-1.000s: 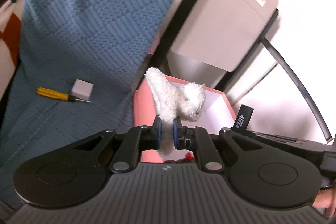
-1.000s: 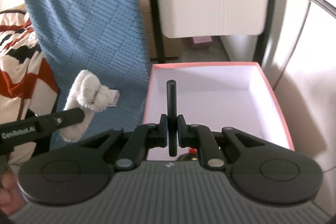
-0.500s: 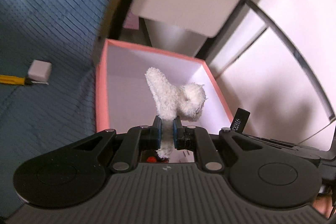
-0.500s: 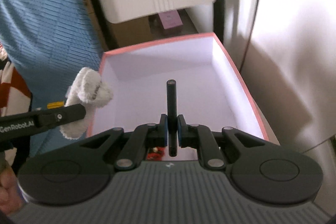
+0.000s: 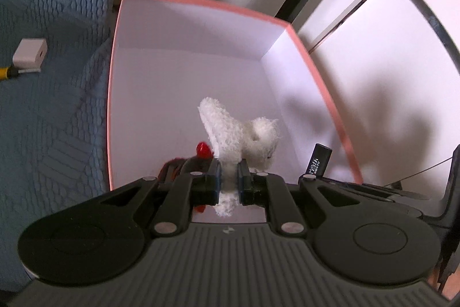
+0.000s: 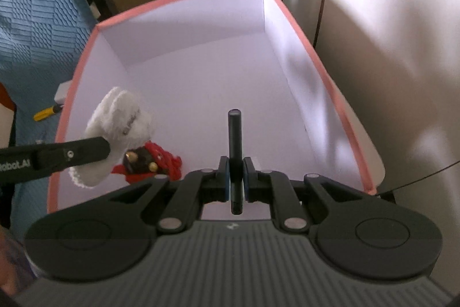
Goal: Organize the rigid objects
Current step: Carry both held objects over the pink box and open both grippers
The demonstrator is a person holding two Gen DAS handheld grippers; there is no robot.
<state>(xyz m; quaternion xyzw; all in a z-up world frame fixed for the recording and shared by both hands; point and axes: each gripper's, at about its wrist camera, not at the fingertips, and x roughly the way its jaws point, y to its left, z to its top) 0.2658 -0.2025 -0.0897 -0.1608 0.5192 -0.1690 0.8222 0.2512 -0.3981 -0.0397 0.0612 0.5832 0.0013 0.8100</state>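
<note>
One box [image 5: 115,48], one white plush [image 5: 238,134], one black stick [image 6: 234,140] — two grippers [image 5: 229,183] [image 6: 235,180].

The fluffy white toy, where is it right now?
The fluffy white toy is clamped in the left hand-held gripper, hanging over the pink box, just above a red and black thing on the box floor.

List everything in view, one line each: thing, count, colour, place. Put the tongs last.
Box: 1, pink rim, white inside, beside the blue cover.
Red-and-black item: 1, on the box floor at its near left.
White charger block: 1, on the blue cover.
Yellow-handled screwdriver: 1, beside the block.
Plush toy: 1, white, gripped above the box.
Black stick: 1, gripped above the box.
Left tongs: shut on the plush toy.
Right tongs: shut on the black stick.
</note>
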